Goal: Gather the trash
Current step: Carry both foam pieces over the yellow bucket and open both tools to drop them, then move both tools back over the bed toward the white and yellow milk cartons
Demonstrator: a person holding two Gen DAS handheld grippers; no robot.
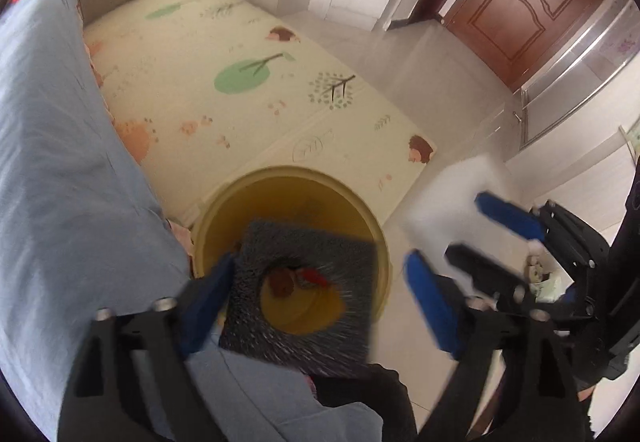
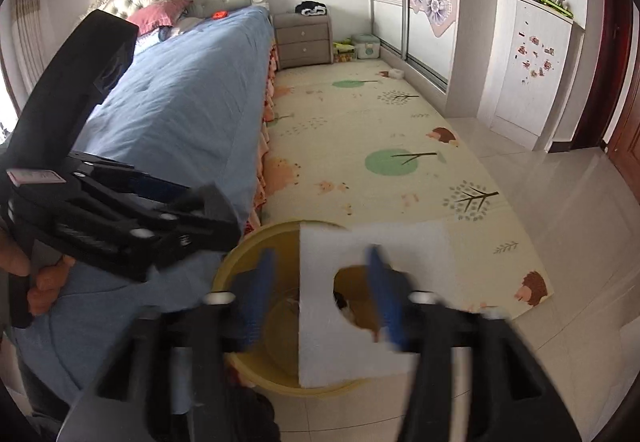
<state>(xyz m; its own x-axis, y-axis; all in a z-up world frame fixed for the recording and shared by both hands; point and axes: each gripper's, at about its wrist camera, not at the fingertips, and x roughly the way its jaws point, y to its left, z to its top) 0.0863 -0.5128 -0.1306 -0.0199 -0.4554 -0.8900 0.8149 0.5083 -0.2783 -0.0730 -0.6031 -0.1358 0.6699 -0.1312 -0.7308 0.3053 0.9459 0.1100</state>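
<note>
Beside the bed [image 2: 192, 89], on the pale tiled floor [image 2: 560, 242] at the corner of a patterned play mat [image 1: 240, 89], stands a round yellow bin [image 1: 224, 201], seen from above by both wrist cameras. Small bits of rubbish, brown and red, lie at its bottom.

From the left wrist camera, the left gripper [image 1: 320, 298] hangs over the bin with its blue-padded fingers spread wide. A dark grey foam square [image 1: 340, 254] with a round hole through its middle sits between them above the bin's mouth; its left edge lies against or just beside the left pad, while the right pad stands clear of it, so no grip shows. The square is streaked with motion blur.

The right gripper [image 2: 324, 294] is likewise opened wide over the bin. A white foam sheet [image 2: 400, 242] with a curved cut-out lies between and in front of its fingers; the right finger crosses the sheet at the cut-out, the left finger stands apart from the sheet's straight edge. Whether the right pad touches the sheet cannot be told because of blur.

A person's hand [image 2: 44, 282] grasps the left tool's handle at the left edge of the right view, over the blue bedcover
</note>
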